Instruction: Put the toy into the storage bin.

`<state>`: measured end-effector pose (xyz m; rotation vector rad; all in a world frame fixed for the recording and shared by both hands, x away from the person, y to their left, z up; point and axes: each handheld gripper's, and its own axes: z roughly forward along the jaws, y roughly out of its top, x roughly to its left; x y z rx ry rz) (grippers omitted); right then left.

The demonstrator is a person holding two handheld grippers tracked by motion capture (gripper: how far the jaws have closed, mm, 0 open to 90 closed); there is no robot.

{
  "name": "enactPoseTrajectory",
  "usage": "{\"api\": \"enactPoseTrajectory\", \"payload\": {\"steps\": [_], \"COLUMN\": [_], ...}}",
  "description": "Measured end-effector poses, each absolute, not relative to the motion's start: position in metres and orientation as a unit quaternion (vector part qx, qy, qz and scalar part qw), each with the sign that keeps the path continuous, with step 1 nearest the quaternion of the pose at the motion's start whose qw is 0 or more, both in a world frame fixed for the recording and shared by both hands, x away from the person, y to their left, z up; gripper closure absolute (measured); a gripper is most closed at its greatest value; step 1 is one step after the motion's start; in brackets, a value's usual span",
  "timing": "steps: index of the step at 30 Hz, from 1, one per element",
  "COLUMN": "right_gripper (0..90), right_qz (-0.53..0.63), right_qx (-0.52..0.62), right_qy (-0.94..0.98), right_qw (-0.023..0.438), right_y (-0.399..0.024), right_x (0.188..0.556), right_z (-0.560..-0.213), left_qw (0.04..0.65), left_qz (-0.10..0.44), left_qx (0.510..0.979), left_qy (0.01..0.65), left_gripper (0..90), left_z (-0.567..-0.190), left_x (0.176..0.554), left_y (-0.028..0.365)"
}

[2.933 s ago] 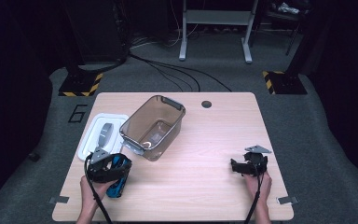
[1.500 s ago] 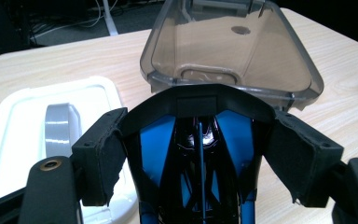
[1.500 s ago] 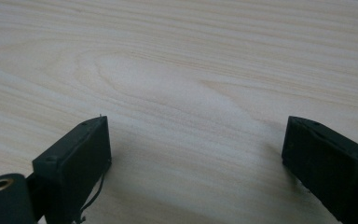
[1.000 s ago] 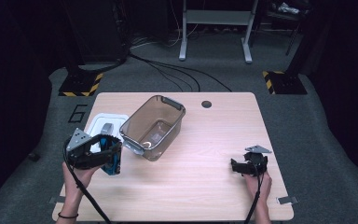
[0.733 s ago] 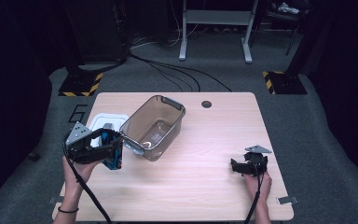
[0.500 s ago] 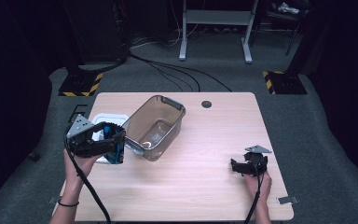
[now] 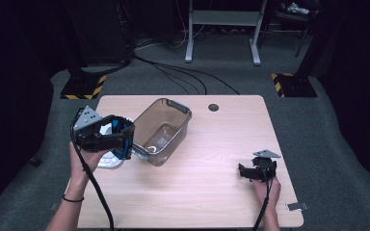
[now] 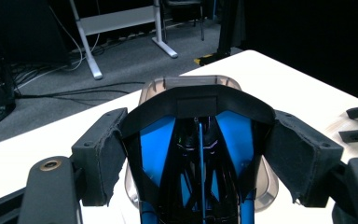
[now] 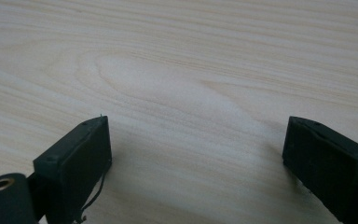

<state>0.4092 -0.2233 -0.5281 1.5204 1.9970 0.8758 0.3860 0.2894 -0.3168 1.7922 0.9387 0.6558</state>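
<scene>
Left gripper view looks along the left gripper (image 8: 200,154), whose jaws are closed on a blue-and-black tool (image 8: 200,158): a pad presses each flank, and the tool's long axis runs straight out between the jaws, its black arched end pointing away toward a clear bin (image 8: 191,84) just beyond. From the high view, the left gripper (image 7: 120,137) is lifted above the tabletop's left edge, about halfway along it, and the tool (image 7: 120,139) lies roughly level, its far end aimed rightward at the bin (image 7: 161,130), which stands tilted toward the tabletop's rear left. Beneath the left gripper, at the left edge, a white tray (image 7: 107,161) peeks out. Near the front right corner the right gripper (image 7: 244,172) sits low over the wood, and in the right gripper view its jaws stand wide apart with only bare wood between them (image 9: 196,154). A round dark cable hole (image 7: 213,107) sits close to the rear edge, near its middle. The tabletop (image 7: 212,192) is pale wood grain. Around it lies grey carpet (image 7: 318,120), with yellow-and-black striped feet (image 7: 84,89) off both rear corners, loose black cables (image 7: 183,77) across the floor, and a grey metal frame (image 7: 221,29) in the dark at the back.
</scene>
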Motion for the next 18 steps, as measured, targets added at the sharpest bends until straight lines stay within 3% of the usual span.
{"api": "enactPoseTrajectory", "payload": {"steps": [18], "right_gripper": [7.1], "right_qz": [0.320], "right_qx": [0.555], "right_qy": [0.729], "right_qw": [0.239], "right_y": [-0.223], "right_x": [0.409], "right_z": [-0.528], "left_qw": [0.504], "left_qz": [0.270], "left_qx": [0.736], "left_qy": [0.364], "left_gripper": [25.2], "left_z": [-0.292], "left_x": [0.419], "left_y": [0.267]}}
